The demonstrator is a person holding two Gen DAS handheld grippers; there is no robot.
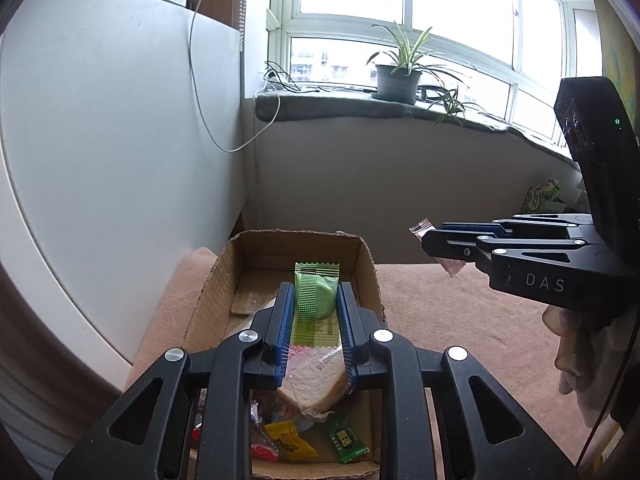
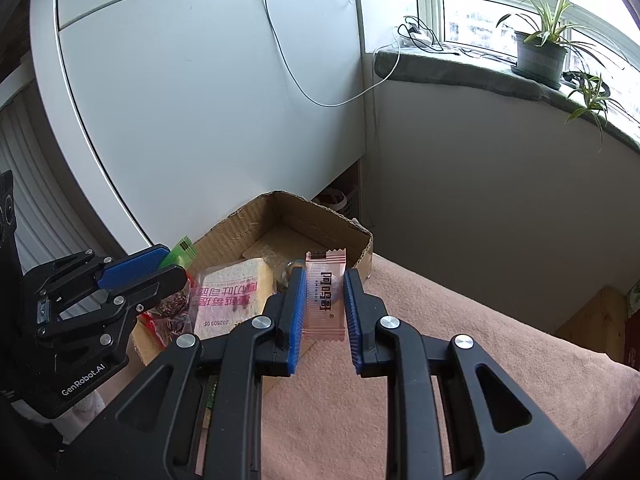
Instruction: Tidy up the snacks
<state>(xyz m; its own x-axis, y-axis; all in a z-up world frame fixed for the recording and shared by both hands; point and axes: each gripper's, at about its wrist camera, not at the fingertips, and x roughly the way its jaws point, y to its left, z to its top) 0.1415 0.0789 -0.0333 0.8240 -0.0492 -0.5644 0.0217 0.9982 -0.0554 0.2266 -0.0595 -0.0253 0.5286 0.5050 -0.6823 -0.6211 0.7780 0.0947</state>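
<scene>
My left gripper point(image 1: 315, 292) is shut on a green snack packet point(image 1: 316, 300), held above an open cardboard box point(image 1: 362, 252). The box holds a wrapped bread slice point(image 1: 316, 380), a yellow packet point(image 1: 290, 442), a small green packet point(image 1: 344, 440) and other snacks. My right gripper point(image 2: 325, 280) is shut on a pink snack packet point(image 2: 325, 294), held just right of the box point(image 2: 320, 216) over the pink cloth. From the right wrist view the left gripper point(image 2: 170, 262) shows at the left with the green packet point(image 2: 182, 252) sticking out. The right gripper point(image 1: 430, 240) shows at the right in the left wrist view, gripping the pink packet point(image 1: 422, 227).
A pink cloth point(image 2: 400, 400) covers the surface under the box. A white cabinet point(image 2: 180, 100) stands behind and left of the box. A windowsill point(image 1: 360, 108) with a potted plant point(image 1: 398, 80) and cables runs along the back. A wooden box point(image 2: 596, 316) sits far right.
</scene>
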